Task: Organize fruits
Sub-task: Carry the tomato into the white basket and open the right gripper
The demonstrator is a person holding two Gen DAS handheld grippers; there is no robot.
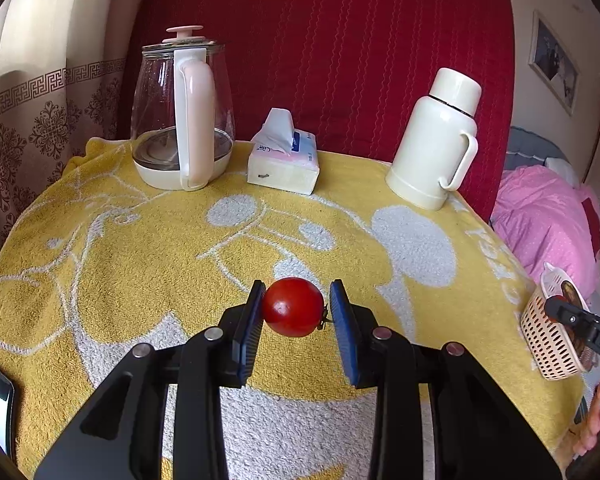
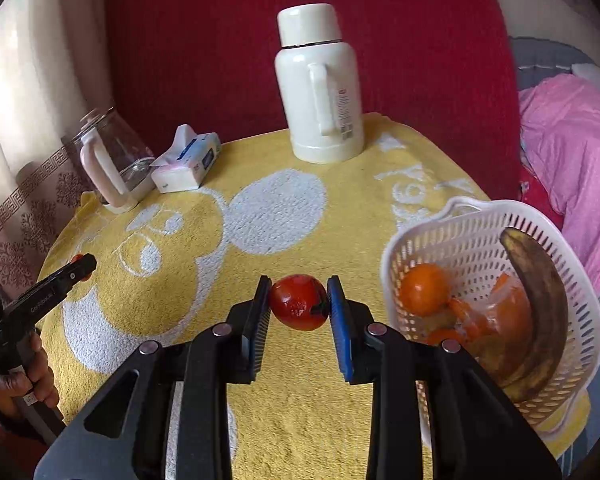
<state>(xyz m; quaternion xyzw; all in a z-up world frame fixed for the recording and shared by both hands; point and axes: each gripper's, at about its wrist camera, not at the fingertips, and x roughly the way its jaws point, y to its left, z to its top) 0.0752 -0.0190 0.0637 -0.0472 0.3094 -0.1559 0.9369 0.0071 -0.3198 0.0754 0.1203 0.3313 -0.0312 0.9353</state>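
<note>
In the left wrist view, our left gripper reaches forward and low over the yellow towel, its two fingers closed onto a smooth red tomato. The left pad presses its side and the right pad meets the stem end, so the fruit sits squarely between the tips. Beyond it stand a glass kettle, a tissue box and a cream thermos along the far edge. At the right border we see the plastic basket with the other gripper's dark tip in front of it; whether that tip is open we cannot tell from here.

In the right wrist view, our right gripper points forward over the towel, fingers clamped on a second tomato, blemished and with a dark stem against the blue right pad. The white basket lies just beside it on the right, tilted towards us, with an orange, a browned banana and some orange pieces inside. At the left edge, a hand grips the other tool's handle, its tip showing a sliver of red.
</note>
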